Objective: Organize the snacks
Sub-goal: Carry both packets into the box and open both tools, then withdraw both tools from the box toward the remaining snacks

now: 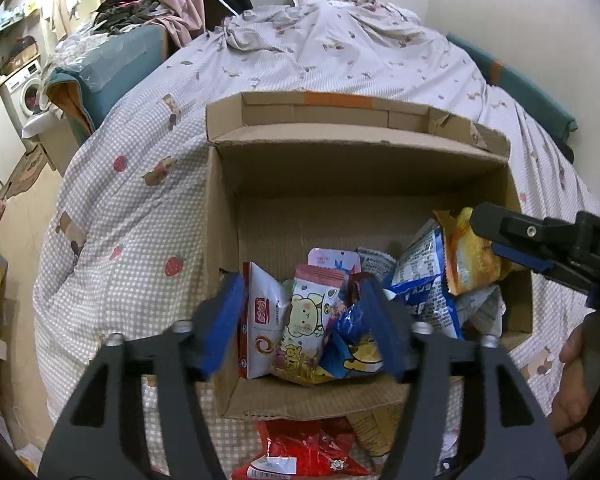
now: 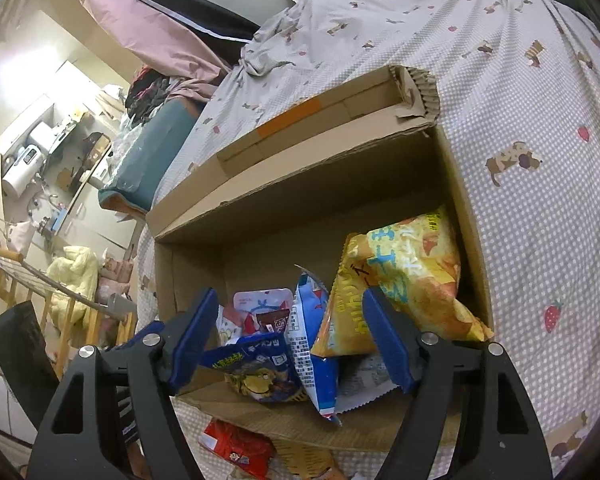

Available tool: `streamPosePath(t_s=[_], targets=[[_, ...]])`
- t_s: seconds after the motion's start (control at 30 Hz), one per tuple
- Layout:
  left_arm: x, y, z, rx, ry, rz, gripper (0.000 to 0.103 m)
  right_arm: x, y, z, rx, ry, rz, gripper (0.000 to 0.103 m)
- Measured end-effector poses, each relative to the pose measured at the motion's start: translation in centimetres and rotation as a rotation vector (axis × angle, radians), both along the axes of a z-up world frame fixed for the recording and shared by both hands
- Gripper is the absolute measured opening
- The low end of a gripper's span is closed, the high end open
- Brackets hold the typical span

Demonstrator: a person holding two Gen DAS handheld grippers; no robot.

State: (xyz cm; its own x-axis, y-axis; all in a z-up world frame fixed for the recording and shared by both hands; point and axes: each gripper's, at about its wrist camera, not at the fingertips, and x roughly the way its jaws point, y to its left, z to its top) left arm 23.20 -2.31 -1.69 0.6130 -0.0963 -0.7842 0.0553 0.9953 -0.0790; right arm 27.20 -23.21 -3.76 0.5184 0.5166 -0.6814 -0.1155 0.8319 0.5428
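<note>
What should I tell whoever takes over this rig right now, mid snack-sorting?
Left hand-held gripper: open over the packets in the near left of the cardboard box, gripping nothing.
Right hand-held gripper: open, nothing gripped, by the yellow chip bag leaning on the box's right wall.
Done: several packets in the box, including the blue packets.
Left: the red packet and another wrapper lie on the bedspread in front of the box.

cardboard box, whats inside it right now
The cardboard box holds snack bags: a yellow chip bag, blue packets and a white bear packet. Anything beneath them is covered.
</note>
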Motion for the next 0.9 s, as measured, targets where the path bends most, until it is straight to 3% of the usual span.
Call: streamPosePath(t_s=[0.07, 0.47, 0.6, 0.73, 0.9], targets=[[-0.1, 0.2, 0.2, -0.006, -0.006, 0.005, 0.070, -0.1, -0.1, 0.2, -0.003, -0.006, -0.001, 0.077], [-1.2, 1.2, 1.5, -0.043, -0.033, 0.040, 0.070, -1.2, -0.6, 1.2, -0.020, -0.029, -0.016, 0.078], [-2.3, 1.5, 2.4, -0.055, -0.062, 0.045, 0.070, -2.7, -0.7, 2.0, -0.032, -0.054, -0.016, 0.091], [-3.3, 2.0, 3.5, -0.116, -0.059, 0.027, 0.070, -4.1, -1.0, 2.7, -0.044, -0.062, -0.015, 0.092], [-5.3, 2.7, 4.8, -0.112, -0.107, 0.052, 0.085, -6.0, -1.2, 3.2, -0.063, -0.068, 0.005, 0.092]])
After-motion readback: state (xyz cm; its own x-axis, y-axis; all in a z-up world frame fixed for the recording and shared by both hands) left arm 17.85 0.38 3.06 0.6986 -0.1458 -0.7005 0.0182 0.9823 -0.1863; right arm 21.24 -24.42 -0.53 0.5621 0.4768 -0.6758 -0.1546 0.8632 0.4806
